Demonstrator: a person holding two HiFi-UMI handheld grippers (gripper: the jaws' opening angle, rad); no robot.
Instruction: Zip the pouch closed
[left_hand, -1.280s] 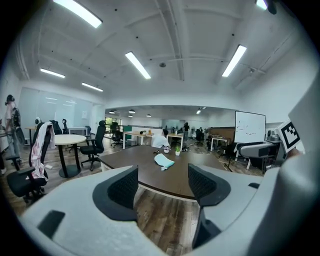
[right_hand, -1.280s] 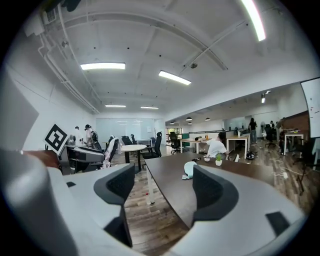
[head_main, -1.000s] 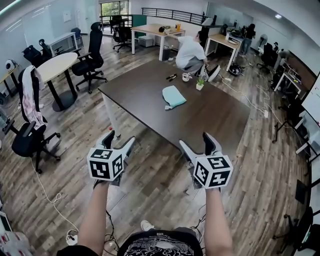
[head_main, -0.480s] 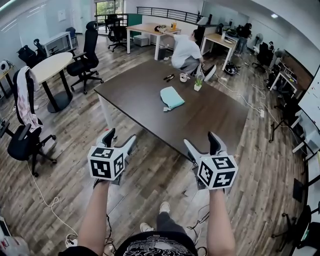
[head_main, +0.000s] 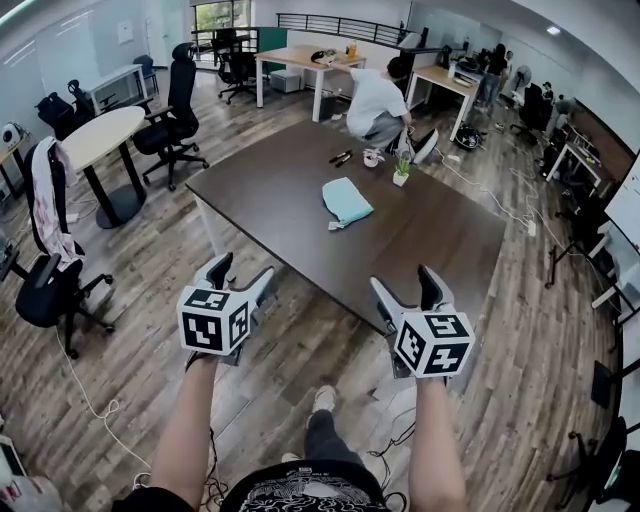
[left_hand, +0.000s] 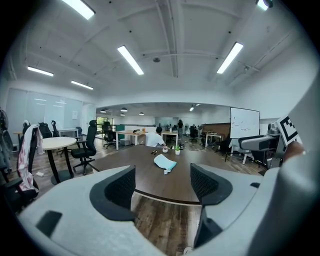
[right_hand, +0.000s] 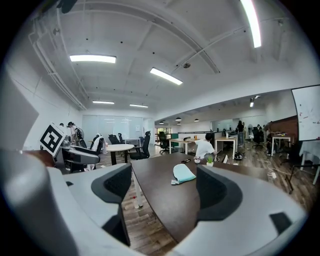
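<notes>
Head view steeply down, gripper views share table (head_main: 290, 200)

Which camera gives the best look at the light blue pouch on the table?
The head view: it sees the pouch from above, outline whole. Both gripper views catch it low, flattened and distant.

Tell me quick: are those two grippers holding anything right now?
Left gripper: jaws open, holding nothing.
Right gripper: jaws open, holding nothing.
</notes>
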